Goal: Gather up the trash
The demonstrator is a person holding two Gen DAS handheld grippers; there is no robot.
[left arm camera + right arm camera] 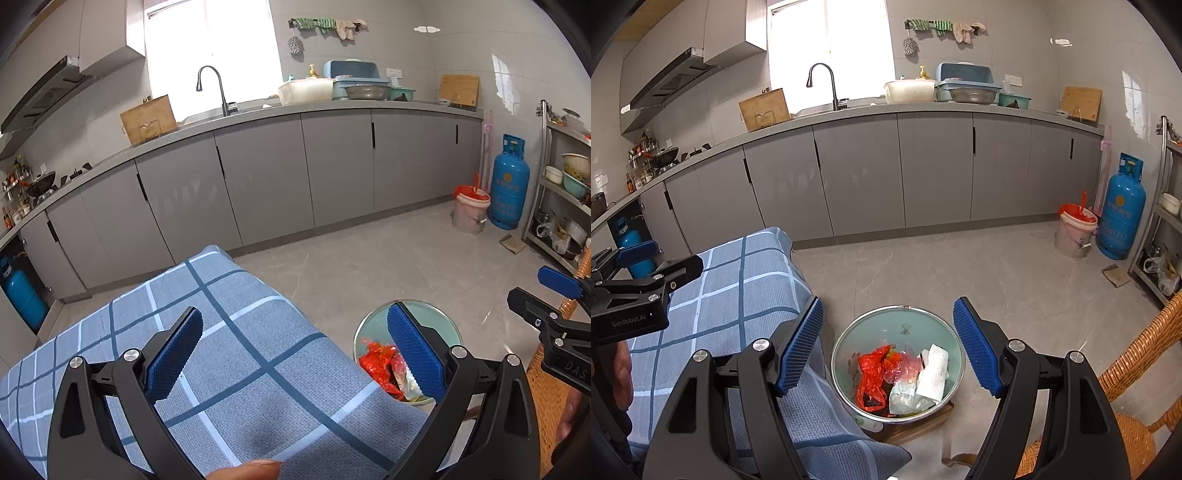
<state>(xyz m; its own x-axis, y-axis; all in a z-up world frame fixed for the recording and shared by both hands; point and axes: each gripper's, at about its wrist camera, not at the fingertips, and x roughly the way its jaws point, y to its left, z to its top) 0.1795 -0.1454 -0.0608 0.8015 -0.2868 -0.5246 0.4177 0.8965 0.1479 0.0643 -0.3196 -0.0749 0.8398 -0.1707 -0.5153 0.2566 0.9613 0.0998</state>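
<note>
the left gripper (295, 354) hangs with its blue-padded jaws spread wide and empty above a blue checked cloth (221, 350). the right gripper (888, 347) is also parted and empty, over a round metal bin (897, 362) on the grey tiled floor (960, 266). inside the bin lie a red plastic bag (870, 373), a white paper towel (934, 373) and clear wrappers (905, 398). a wicker chair (1137, 354) stands just beside the bin.

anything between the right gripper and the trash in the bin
Nothing visible. The right gripper hangs open above the bin, whose mouth is uncovered, with the red bag and white paper exposed inside. The checked cloth lies beside the bin on the left, not over it.
</note>
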